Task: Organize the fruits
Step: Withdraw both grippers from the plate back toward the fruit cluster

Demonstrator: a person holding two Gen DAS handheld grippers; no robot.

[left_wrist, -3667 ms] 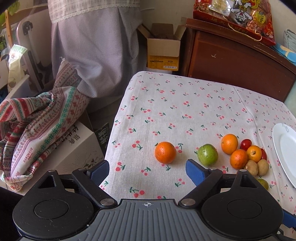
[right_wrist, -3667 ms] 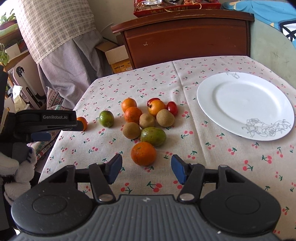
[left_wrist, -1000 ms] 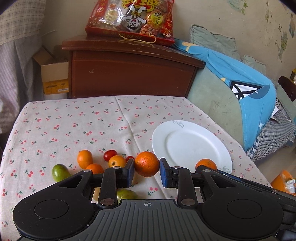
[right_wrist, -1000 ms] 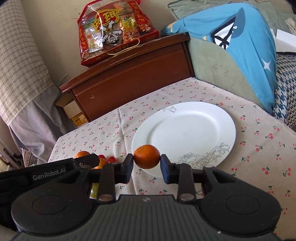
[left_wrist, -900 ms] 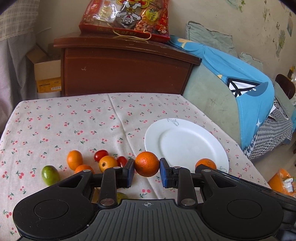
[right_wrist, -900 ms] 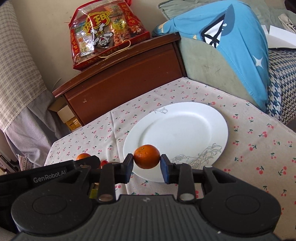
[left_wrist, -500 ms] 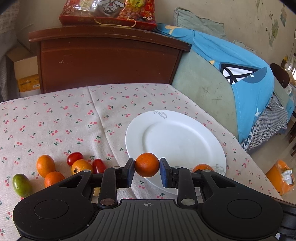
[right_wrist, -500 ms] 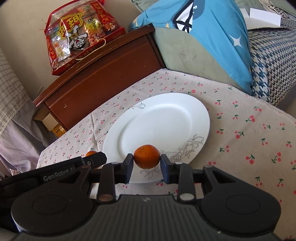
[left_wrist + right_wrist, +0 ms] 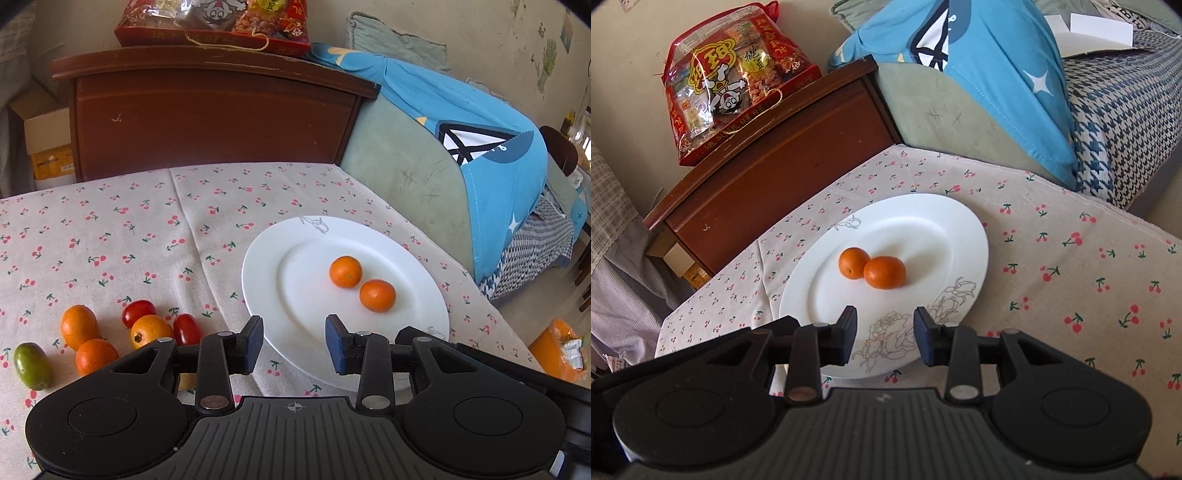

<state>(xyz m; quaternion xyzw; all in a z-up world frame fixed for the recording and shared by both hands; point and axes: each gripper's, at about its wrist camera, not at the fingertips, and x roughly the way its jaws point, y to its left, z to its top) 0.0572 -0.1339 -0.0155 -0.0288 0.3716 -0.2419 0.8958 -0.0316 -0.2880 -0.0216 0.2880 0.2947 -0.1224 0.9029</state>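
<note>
Both oranges released onto plate | left claw spread, empty | right claw spread, empty

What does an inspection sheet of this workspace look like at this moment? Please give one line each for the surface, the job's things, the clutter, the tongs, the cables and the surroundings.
Surface: table under a cherry-print cloth, creased.
Job's things: white plate holding two oranges; they look to touch in the right view. On the cloth to its left: three more orange fruits, two red tomatoes, one green fruit.
Clutter: nothing seen on the table besides fruit and plate.
Tongs: left tongs open, empty; right tongs open, empty, over the plate's near rim.
Cables: nothing seen.
Surroundings: wooden cabinet with a red snack bag; blue cloth over a sofa; cardboard box.
</note>
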